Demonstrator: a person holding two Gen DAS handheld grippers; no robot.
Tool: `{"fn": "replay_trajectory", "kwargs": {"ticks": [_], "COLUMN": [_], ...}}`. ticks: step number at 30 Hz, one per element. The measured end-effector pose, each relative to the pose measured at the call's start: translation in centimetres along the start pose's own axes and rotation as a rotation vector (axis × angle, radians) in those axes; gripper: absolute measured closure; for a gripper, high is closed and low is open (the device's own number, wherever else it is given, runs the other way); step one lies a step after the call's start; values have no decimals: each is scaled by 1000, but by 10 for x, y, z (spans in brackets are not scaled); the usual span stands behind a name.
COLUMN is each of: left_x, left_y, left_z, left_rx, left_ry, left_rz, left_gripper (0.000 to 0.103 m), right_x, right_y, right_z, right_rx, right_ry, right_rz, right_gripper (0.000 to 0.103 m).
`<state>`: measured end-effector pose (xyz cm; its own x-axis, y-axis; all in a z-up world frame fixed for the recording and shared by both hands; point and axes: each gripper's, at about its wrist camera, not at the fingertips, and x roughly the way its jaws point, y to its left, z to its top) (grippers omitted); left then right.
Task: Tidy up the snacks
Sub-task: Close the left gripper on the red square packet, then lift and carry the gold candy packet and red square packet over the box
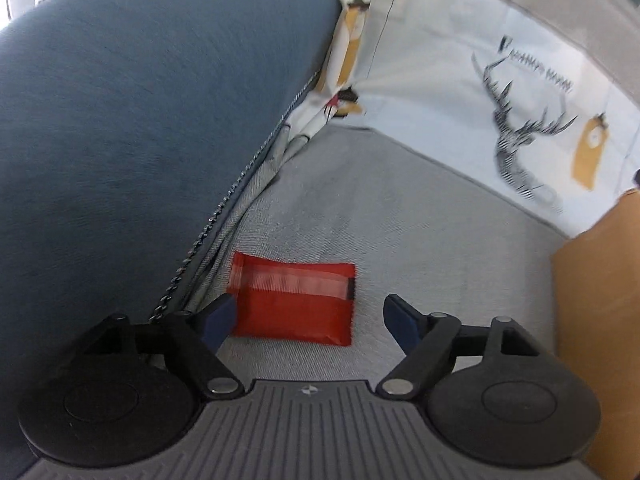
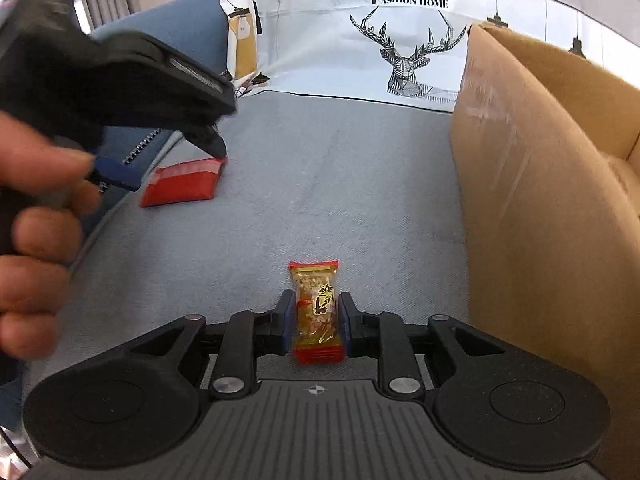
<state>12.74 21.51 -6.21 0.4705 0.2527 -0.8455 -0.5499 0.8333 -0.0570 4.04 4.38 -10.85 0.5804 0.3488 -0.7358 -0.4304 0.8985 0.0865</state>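
The wide-open left gripper [image 1: 306, 320] straddles the red packet [image 1: 294, 300], long axis crosswise; the right gripper [image 2: 316, 326] clamps a snack bar [image 2: 316, 312].

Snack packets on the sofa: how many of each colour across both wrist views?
Red packet: 1
Gold packet with red ends: 1
Total: 2

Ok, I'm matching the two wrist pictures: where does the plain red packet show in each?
Left wrist: red packet low centre, just ahead of the open jaws, on the grey seat.
Right wrist: red packet left of middle, under the other gripper.
Shared landmark: the deer print on the white cloth behind.
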Motion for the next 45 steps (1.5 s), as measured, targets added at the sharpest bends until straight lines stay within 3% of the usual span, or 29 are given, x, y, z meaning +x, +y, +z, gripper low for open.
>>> {"fn": "replay_trajectory", "kwargs": {"ticks": [3, 5, 6, 7, 10, 12, 14, 16, 18, 19, 20, 21, 25, 27, 28, 30, 31, 32, 40, 45], "left_x": [16, 19, 18, 17, 12, 7, -2, -3, -3, -3, -4, -4, 9, 15, 15, 15, 14, 13, 2, -11], "left_y": [4, 1, -1, -3, -4, -5, -2, 1, 4, 5, 7, 8, -4, -8, -7, -4, -3, -4, 16, 29], "left_z": [3, 2, 2, 1, 0, 0, 1, 1, 0, 0, 1, 1, -4, -6, -5, -4, -3, -3, 0, 6], "left_rx": [-26, -7, 10, 34, 74, 101, 94, 81, 77, 68, 52, 37, 99, 118, 109, 94, 96, 103, -3, -87], "left_ry": [27, 24, 15, 4, -16, -40, -53, -33, -29, -29, -30, -39, -18, -20, -26, -36, -40, -39, -4, 8], "left_rz": [7, 22, 26, 32, 35, 56, 27, -17, -1, 7, 17, 32, 80, 87, 86, 58, 51, 57, -33, -207], "left_gripper": [19, 24, 31, 44, 58, 83, 94, 94, 93, 87, 69, 58, 37, 33, 35, 61, 85, 100, 102, 102], "right_x": [4, 4, 5, 5, 6, 4, 2, -3, -4, -4, -3, -2, 3, 5, 5, 5, 6, 6, 8, 8], "right_y": [-1, -1, -2, -2, -1, 0, 1, 1, 2, 1, 2, 2, 3, 3, 3, 2, 2, 2, 1, 1], "right_z": [0, 1, 2, 2, 4, 3, 3, 1, 2, 2, 2, 2, 1, 1, 0, 1, 1, 1, 3, 3], "right_rx": [-8, -20, -18, -17, -25, -29, -31, -37, -43, -43, -42, -42, -49, -52, -53, -58, -58, -59, -58, -55], "right_ry": [18, 18, 19, 19, 18, 11, -1, -21, -27, -27, -26, -22, -2, 5, 5, 5, 5, 6, 5, 2], "right_rz": [-2, -3, -1, 1, 4, 7, 6, -1, -3, -6, -8, -11, -19, -21, -20, -19, -18, -18, -18, -12], "right_gripper": [71, 70, 70, 70, 70, 80, 82, 83, 83, 83, 83, 83, 82, 81, 81, 81, 81, 81, 81, 81]}}
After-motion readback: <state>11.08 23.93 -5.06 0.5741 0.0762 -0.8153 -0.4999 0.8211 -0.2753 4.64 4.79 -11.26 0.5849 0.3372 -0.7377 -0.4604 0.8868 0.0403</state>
